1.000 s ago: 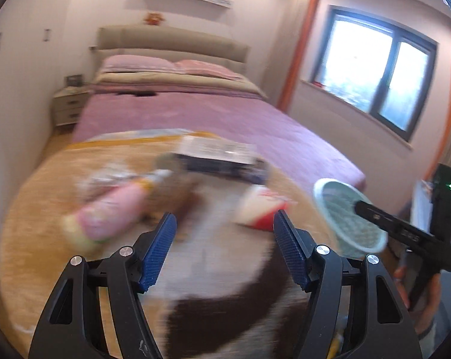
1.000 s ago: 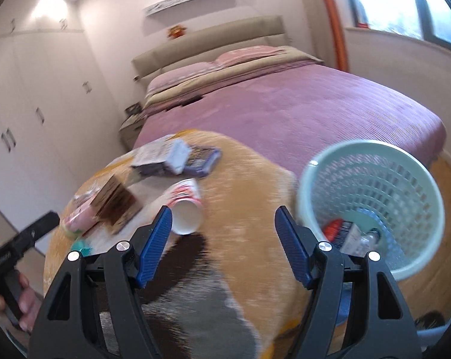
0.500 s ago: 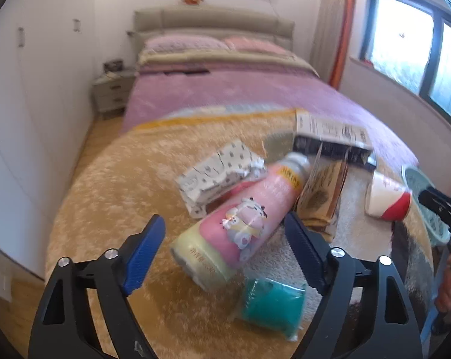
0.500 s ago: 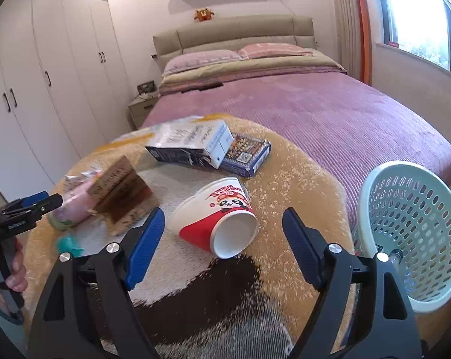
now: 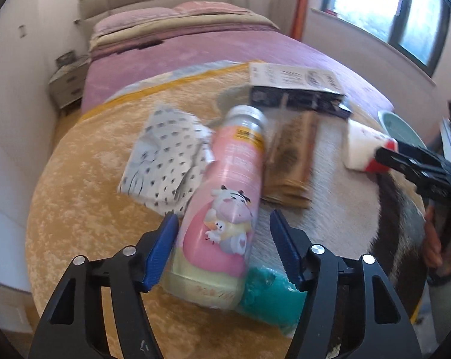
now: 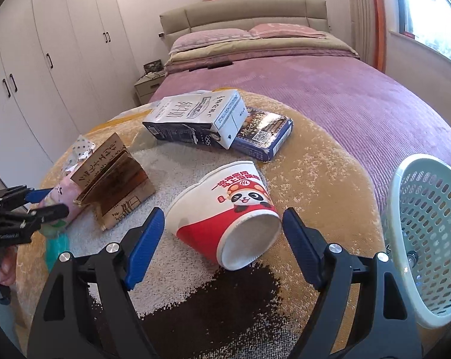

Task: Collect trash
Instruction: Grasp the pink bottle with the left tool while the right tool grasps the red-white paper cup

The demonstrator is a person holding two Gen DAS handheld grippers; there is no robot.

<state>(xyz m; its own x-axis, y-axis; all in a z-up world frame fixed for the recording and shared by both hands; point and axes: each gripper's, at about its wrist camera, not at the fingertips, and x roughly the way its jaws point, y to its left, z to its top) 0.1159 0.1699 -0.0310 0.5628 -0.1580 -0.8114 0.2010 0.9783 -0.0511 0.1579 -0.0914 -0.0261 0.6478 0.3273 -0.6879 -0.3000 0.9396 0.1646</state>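
Trash lies on a round shaggy rug (image 5: 76,197). My left gripper (image 5: 224,248) is open, its jaws on either side of the lower end of a pink bottle (image 5: 225,206) lying on its side. Beside the bottle are a spotted wrapper (image 5: 165,161), a teal packet (image 5: 270,302) and a brown paper bag (image 5: 291,161). My right gripper (image 6: 224,246) is open, its jaws on either side of a red-and-white paper cup (image 6: 228,212) lying on its side. A mint-green mesh basket (image 6: 429,239) stands at the right.
A white milk carton (image 6: 195,119) and a dark blue box (image 6: 264,131) lie at the rug's far side. A bed with a purple cover (image 6: 330,89) is behind. White wardrobes (image 6: 46,59) line the left wall. The window wall (image 5: 375,30) is at the right.
My left gripper has swung left and closed in on the pink bottle, now between its jaws. My right gripper has turned from the basket and moved up to the paper cup.
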